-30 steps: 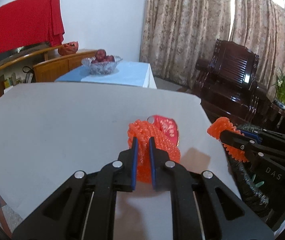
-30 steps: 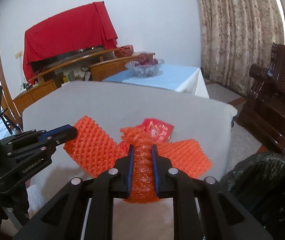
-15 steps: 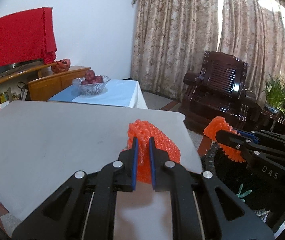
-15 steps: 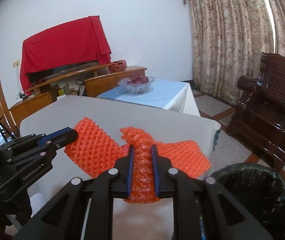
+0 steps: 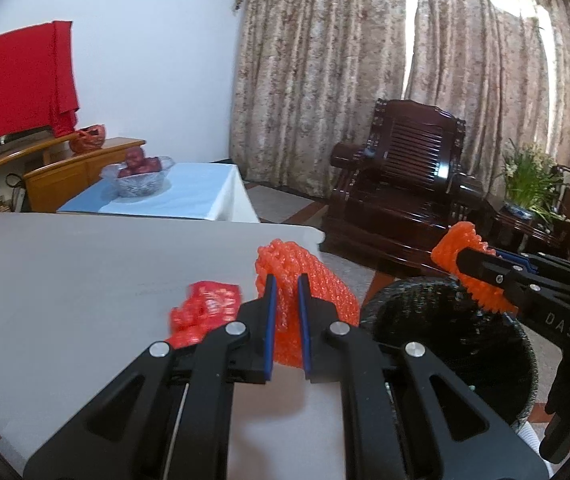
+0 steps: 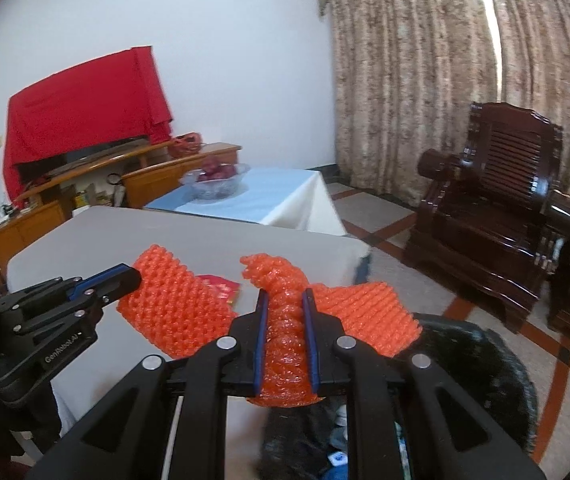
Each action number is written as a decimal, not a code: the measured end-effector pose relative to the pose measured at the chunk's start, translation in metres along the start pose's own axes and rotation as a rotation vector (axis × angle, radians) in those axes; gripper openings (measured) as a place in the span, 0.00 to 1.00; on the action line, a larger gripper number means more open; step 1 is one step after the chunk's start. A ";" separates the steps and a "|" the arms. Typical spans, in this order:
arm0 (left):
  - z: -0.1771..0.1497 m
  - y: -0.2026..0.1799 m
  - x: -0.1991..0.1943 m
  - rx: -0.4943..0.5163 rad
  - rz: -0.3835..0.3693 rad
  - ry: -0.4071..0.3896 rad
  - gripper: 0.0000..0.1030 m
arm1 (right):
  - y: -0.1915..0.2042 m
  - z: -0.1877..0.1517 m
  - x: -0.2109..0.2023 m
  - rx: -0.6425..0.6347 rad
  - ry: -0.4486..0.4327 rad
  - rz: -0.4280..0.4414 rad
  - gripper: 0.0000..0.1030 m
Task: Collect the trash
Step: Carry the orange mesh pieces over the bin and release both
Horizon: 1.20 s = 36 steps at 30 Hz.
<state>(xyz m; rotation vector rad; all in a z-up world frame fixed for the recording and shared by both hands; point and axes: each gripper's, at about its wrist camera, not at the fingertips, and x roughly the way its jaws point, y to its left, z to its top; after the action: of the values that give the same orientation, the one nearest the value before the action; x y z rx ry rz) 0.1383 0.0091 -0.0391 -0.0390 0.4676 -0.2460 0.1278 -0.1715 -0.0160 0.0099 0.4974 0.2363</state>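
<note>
The left gripper (image 5: pixel 285 304) is clamped on one piece of orange foam fruit netting (image 5: pixel 305 280), its blue-lined fingers pressed into the mesh on both sides. The right gripper (image 6: pixel 285 320) is pinched on a second, twisted piece of orange foam netting (image 6: pixel 285 344), which spreads out wide to either side of the fingers. In the right wrist view the left gripper (image 6: pixel 125 278) shows at the left, its netting (image 6: pixel 173 308) held above the near edge of the grey table (image 6: pixel 205 236). In the left wrist view the right gripper (image 5: pixel 461 258) holds its netting (image 5: pixel 457 248) over the far rim of the black bag-lined trash bin (image 5: pixel 453 344), which stands just beside the table's corner. A crumpled red printed packet (image 5: pixel 205 312) lies on the table (image 5: pixel 65 280) near the left gripper. Farther off stand a blue-clothed side table (image 5: pixel 193 196) bearing a glass bowl of red fruit (image 5: pixel 139 174), a dark carved wooden armchair (image 5: pixel 405 192), patterned beige curtains (image 5: pixel 325 72) and a red cloth (image 5: pixel 17 84) draped at the wall.
</note>
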 end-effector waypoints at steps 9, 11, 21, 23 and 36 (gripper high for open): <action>-0.007 -0.052 0.028 0.048 -0.096 0.027 0.09 | -0.055 -0.015 -0.014 0.059 0.012 -0.119 0.16; -0.010 -0.067 0.037 0.062 -0.121 0.041 0.09 | -0.068 -0.021 -0.016 0.082 0.021 -0.143 0.16; -0.036 -0.118 0.088 0.114 -0.184 0.130 0.09 | -0.117 -0.058 0.002 0.167 0.106 -0.193 0.16; -0.042 -0.125 0.097 0.121 -0.191 0.148 0.09 | -0.123 -0.066 0.009 0.174 0.127 -0.199 0.16; -0.051 -0.119 0.126 0.084 -0.229 0.192 0.55 | -0.153 -0.103 0.034 0.217 0.226 -0.277 0.72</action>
<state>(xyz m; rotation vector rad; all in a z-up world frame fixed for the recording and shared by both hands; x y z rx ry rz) 0.1972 -0.1356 -0.1289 0.0137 0.6437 -0.4972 0.1416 -0.3179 -0.1328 0.1263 0.7406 -0.0906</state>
